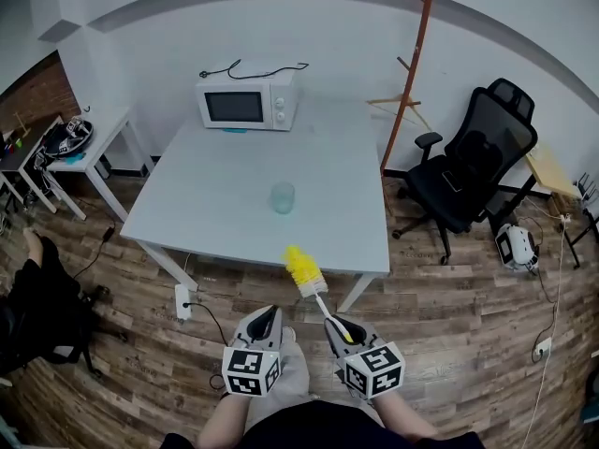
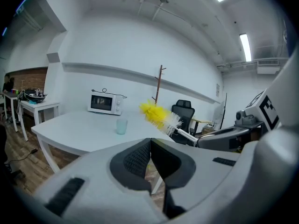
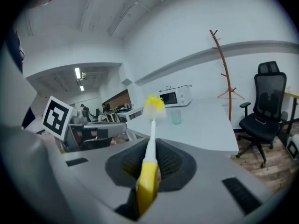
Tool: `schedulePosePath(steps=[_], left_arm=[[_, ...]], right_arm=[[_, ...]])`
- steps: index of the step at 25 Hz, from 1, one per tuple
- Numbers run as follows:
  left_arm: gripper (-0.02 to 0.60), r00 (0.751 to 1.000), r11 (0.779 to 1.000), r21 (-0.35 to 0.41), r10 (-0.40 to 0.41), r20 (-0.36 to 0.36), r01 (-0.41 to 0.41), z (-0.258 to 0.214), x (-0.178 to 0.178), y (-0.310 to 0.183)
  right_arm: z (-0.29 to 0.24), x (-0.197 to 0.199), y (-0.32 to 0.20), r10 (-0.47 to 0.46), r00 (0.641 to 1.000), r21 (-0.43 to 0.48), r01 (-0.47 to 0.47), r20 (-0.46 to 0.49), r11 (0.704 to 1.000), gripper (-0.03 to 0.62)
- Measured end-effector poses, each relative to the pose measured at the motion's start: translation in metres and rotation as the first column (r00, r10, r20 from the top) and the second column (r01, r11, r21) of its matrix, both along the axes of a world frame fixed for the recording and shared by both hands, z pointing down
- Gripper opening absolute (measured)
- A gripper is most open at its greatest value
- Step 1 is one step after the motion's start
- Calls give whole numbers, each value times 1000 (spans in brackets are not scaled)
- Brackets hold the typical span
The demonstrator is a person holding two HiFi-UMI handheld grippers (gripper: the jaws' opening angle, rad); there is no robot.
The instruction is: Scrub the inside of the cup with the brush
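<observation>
Short of the tabletop (image 1: 211, 190), over the wooden floor, we hold both grippers low and side by side. Our right gripper (image 1: 335, 325) has its jaws clenched on the yellow handle of the brush (image 1: 308, 277), whose white stem and yellow bristle head point forward, toward the table's near edge. Our left gripper (image 1: 267, 315) is empty, with its jaws pressed together on nothing.

The cup (image 1: 283, 196), pale and translucent, stands upright and alone near the middle of the tabletop, well apart from the microwave (image 1: 247, 104) at the far edge and well ahead of the bristles. No scrubbing has begun; we judge the step in hand to be the approach.

To do it well, we should first spread the left jaws and steady the cup by its wall, since so light a cup would likely slide or tip under the brush. We would then bring the bristle head above the rim and lower it along the cup's axis rather than at a slant. Because we grip the handle far from the bristles, gentle turning strokes seem wiser than hard pushes.
</observation>
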State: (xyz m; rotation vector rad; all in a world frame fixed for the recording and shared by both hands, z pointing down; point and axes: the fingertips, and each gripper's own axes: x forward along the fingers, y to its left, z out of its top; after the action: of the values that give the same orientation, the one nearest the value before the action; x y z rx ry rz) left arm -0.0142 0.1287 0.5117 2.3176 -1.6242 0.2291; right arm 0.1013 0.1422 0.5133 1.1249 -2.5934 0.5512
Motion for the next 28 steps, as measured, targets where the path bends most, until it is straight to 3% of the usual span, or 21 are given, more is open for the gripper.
schedulePosePath(steps=[14,28], left_arm=[[18,1000,998,-65,13,-13,-14,14,-38,-131],[18,996,993,-84,85,0,-84,24,-66,-241]], right_arm=[[-13,-27,-128,44,999,-11,-44,-26,999,51],[-9,-59,-228,97,995,-22,-97,-18,995,51]])
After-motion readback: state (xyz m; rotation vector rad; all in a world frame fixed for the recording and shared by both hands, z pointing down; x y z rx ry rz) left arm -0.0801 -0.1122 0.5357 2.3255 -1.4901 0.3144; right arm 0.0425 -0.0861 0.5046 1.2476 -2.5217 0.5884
